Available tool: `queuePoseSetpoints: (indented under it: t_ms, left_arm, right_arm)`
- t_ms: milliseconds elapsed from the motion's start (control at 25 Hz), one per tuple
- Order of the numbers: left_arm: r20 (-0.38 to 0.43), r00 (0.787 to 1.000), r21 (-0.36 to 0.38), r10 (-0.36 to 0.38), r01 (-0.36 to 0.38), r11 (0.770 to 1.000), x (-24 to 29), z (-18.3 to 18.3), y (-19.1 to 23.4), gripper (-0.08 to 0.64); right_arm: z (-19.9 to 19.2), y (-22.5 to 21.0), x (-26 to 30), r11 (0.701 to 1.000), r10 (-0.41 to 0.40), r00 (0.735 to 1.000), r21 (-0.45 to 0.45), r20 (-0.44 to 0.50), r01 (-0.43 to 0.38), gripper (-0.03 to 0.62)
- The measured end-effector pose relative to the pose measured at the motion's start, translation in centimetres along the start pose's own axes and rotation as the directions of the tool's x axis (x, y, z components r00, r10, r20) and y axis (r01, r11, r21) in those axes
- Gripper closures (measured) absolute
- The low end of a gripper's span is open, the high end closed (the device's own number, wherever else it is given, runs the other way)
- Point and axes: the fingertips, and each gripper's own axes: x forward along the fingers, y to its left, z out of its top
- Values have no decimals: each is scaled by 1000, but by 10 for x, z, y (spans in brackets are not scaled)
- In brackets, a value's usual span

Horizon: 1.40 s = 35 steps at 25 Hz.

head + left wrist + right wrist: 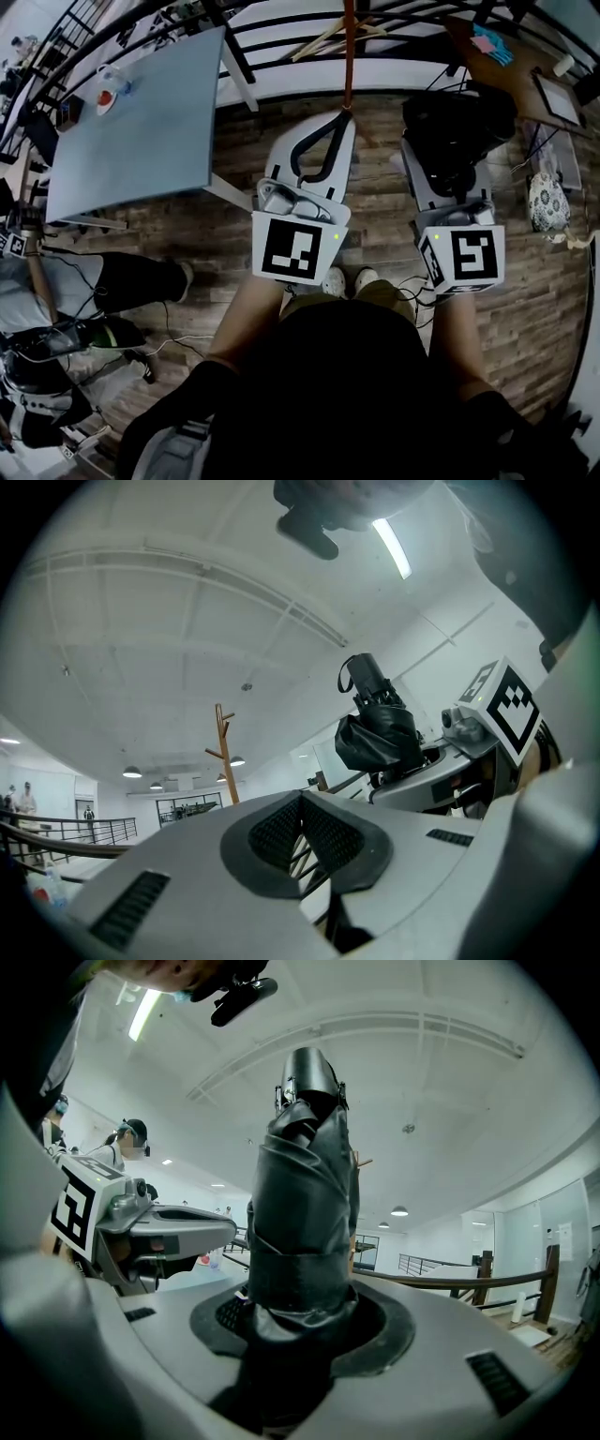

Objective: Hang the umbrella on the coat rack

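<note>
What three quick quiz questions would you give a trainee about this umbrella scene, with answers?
1. True or false: the right hand-held gripper is shut on the folded black umbrella.
2. The coat rack looks: A wooden; B chrome; C white plastic.
3. Fill in: between its jaws, the left hand-held gripper holds ____.

Key: 1 true; 2 A; 3 nothing.
</note>
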Motion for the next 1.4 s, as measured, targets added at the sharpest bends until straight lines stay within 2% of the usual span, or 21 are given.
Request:
queuePoseSetpoints:
  t_ms: [480, 800, 1160, 1400]
  left_arm:
    - [8, 999, 8, 41, -41, 999, -12, 1, 24, 548]
    - [15, 999, -3, 35, -35, 999, -6, -5, 27, 548]
    - [4, 999, 13, 45, -45, 999, 29, -21, 40, 548]
    - [-8, 998, 21, 65, -64, 998, 72, -37, 52, 548]
  right_arm:
    - [7, 12, 12, 1000, 14, 1000, -13, 13, -14, 383]
    - [3, 8, 18, 1000, 0, 1000, -18, 6, 0, 383]
    - [-8, -17, 53, 1000, 12, 1000, -15, 18, -11, 383]
    - [-20, -47, 90, 1000, 30, 999, -7, 26, -30, 383]
